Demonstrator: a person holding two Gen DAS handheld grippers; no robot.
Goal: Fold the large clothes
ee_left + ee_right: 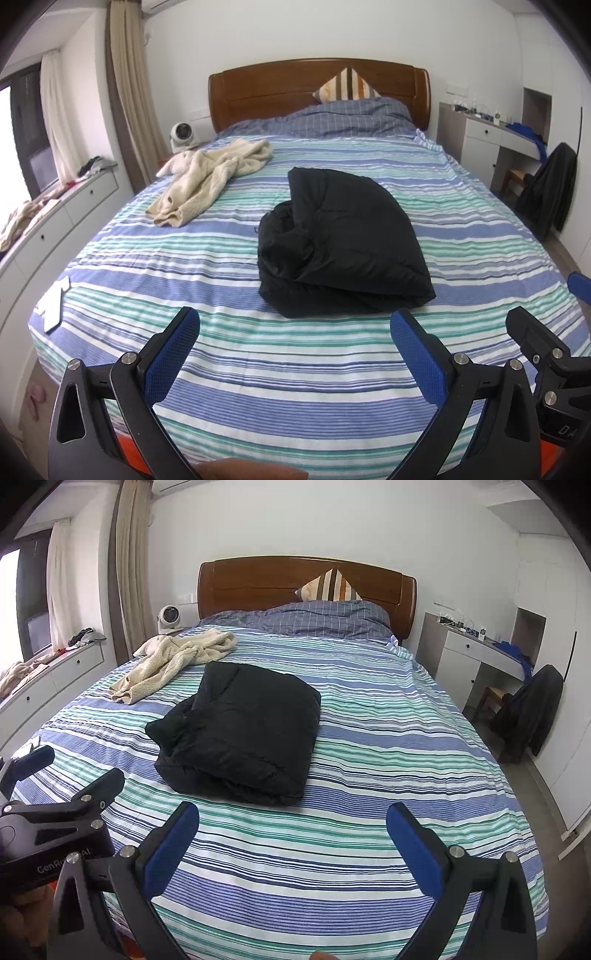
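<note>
A black padded jacket (343,243) lies folded into a thick bundle in the middle of the striped bed (258,369); it also shows in the right wrist view (243,731). A cream fleece garment (210,177) lies crumpled at the bed's far left, also in the right wrist view (173,661). My left gripper (295,325) is open and empty, held over the bed's near end, short of the jacket. My right gripper (291,819) is open and empty beside it, also short of the jacket. Each gripper shows at the other view's edge.
A wooden headboard (317,88) with a striped cushion (347,86) and a checked pillow stands at the far end. A low drawer unit (55,218) with clothes runs along the left. A white desk (491,136) and a chair with a dark garment (550,184) stand right.
</note>
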